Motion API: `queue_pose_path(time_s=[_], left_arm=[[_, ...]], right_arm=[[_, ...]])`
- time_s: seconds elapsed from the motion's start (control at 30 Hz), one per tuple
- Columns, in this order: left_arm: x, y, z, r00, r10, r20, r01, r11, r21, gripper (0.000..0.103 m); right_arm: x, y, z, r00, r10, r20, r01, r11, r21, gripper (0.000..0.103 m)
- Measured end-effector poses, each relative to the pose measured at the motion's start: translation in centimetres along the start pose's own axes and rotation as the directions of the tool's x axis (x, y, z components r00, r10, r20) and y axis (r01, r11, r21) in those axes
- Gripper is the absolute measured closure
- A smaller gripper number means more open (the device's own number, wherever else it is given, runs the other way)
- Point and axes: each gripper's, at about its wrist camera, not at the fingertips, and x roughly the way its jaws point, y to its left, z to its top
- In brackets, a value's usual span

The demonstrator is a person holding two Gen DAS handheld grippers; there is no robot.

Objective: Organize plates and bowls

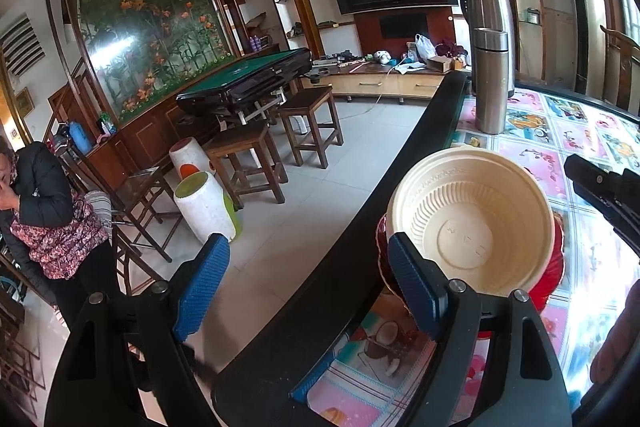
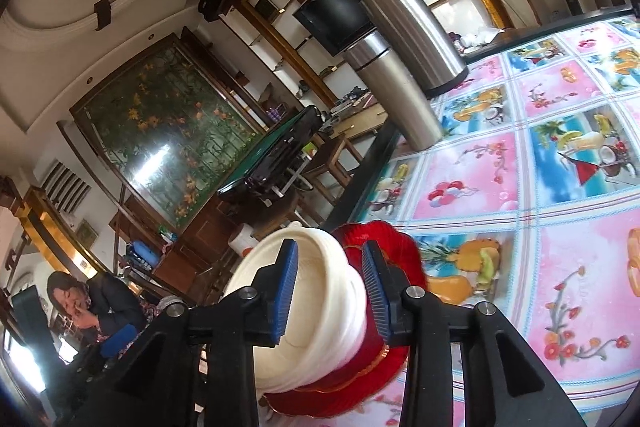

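Observation:
A stack of cream ribbed bowls (image 1: 472,223) sits on red scalloped plates (image 1: 554,267) near the table's black edge (image 1: 352,235). My left gripper (image 1: 308,287) is wide open and straddles that edge. Its right blue pad (image 1: 412,283) is just in front of the bowl's rim, and nothing lies between the fingers. In the right wrist view the bowls (image 2: 320,311) and red plates (image 2: 392,247) fill the gap ahead of my right gripper (image 2: 331,291), which is open. From the left wrist view its black body (image 1: 600,191) stands just right of the bowl, apart from it.
Two steel flasks (image 1: 490,79) (image 2: 400,27) stand farther back on the flowered tablecloth (image 2: 520,187). Off the table's left are wooden stools (image 1: 248,163), white drums (image 1: 204,207), a green game table (image 1: 248,75) and a seated person (image 1: 48,211).

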Motion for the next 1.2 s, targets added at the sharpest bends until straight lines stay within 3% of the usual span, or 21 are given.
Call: queue_pose_path(time_s=[0.77,1.2], left_arm=[[-3.0,-1.0,-0.9,0.996,-0.085,0.025,0.085,0.996,0.022,0.021],[-4.1,-1.6,-1.8,0.989,-0.147,0.021,0.146,0.989,0.023,0.021]], right_arm=[[-6.1,-4.1,-2.0,0.996,-0.086,0.017,0.086,0.996,0.032,0.057],[-8.8,-2.7,-3.4,0.998,-0.022,0.066,0.025,0.998,-0.051,0.049]])
